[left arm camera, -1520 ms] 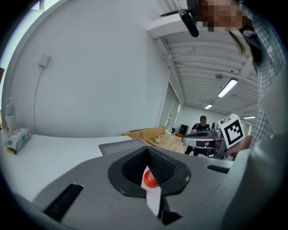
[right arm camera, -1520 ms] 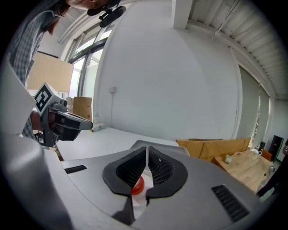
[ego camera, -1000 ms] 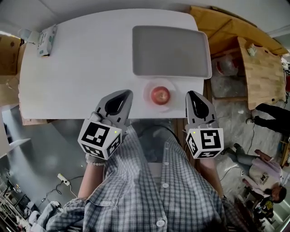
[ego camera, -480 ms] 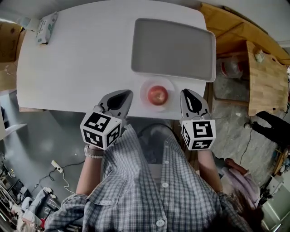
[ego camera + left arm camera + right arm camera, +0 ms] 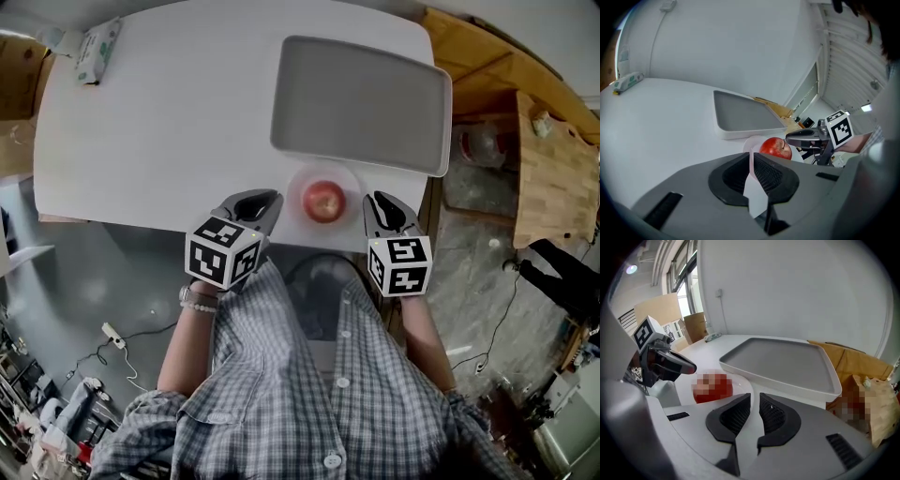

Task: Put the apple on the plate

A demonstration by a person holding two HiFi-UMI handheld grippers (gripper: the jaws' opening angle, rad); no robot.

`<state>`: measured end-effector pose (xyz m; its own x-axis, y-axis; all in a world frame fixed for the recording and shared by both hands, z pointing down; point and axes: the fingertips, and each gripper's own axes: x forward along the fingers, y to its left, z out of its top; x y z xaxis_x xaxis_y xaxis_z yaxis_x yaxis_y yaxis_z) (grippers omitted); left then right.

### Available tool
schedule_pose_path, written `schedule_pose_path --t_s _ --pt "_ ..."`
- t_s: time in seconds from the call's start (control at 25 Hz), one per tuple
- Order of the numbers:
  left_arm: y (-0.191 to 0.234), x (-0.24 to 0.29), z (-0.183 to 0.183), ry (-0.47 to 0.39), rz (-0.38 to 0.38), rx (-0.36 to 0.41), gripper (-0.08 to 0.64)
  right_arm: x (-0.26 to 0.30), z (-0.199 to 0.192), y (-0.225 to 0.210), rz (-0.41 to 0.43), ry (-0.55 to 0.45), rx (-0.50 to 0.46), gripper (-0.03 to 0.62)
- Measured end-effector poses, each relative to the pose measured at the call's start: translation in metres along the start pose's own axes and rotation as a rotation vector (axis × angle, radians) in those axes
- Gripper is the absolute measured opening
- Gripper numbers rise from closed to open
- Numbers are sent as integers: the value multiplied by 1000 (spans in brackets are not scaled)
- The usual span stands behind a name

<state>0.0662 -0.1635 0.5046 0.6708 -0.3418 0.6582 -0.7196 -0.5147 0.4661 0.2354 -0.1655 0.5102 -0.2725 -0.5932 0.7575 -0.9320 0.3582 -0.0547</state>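
Red apple rests on plate, so task looks done. Left claw and right claw flank plate, both narrowed, empty, clear of the fruit.

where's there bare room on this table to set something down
The widest free patch is the white table left of the tray, from the wipes packet to the left gripper. The tray itself is bare too. Crowded: the near edge, where the right gripper and the left one flank the plate holding the apple.
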Motion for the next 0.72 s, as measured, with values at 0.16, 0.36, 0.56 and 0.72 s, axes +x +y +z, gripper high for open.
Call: schedule_pose_path --t_s 0.16,0.36,0.56,0.72 --pt "6 12 -10 30 3 -25 12 10 -8 2 41 24 36 63" --pt "12 23 -21 58 11 -78 61 18 -22 8 113 70 130 84" --pt "14 32 -33 102 7 -110 78 24 -34 10 139 121 181 86" --pt "14 37 -35 114 11 -111 84 28 -39 13 171 140 203 84"
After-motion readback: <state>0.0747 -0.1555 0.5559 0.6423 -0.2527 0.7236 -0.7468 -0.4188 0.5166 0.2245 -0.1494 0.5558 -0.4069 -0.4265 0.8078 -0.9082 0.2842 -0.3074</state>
